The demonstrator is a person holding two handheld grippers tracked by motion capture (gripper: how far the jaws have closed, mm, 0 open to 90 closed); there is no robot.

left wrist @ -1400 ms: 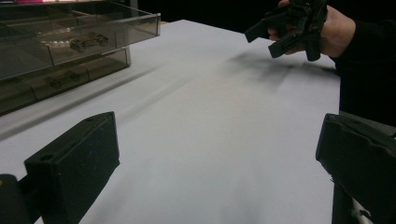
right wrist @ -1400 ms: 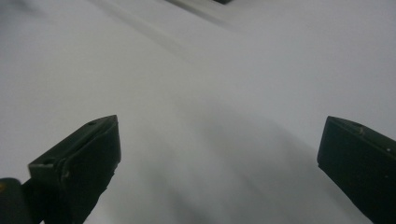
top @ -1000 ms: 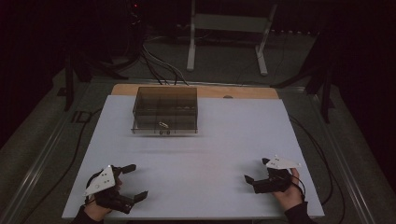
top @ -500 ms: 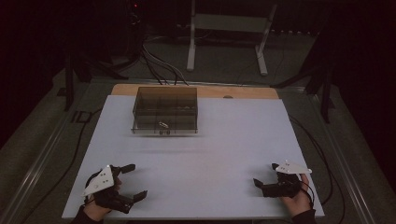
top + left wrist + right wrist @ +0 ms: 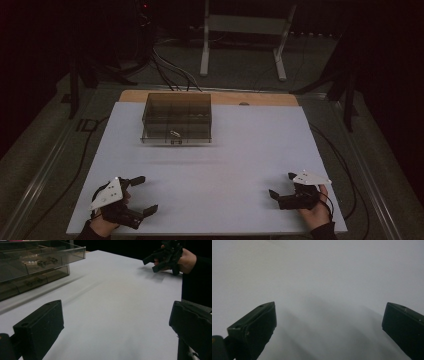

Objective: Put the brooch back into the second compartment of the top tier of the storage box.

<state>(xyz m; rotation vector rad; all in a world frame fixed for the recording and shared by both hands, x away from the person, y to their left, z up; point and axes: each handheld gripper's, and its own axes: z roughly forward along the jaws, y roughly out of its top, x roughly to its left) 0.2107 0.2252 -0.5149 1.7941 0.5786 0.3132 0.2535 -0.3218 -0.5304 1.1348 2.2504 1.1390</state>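
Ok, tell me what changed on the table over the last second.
The right claw slid toward the table's right edge, then came part of the way back, open and empty throughout. The left claw kept its place near the front left corner, open. The smoky transparent plastic compartment box on the white table did not move.

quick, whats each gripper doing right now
left gripper: open, holding nothing
right gripper: open, holding nothing

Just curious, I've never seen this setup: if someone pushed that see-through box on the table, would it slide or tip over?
The clear box looks low and wide with a flat base, so it would probably slide, not tip. Its walls look like rigid plastic, likely stiff and fairly light. Small parts in its compartments might rattle.
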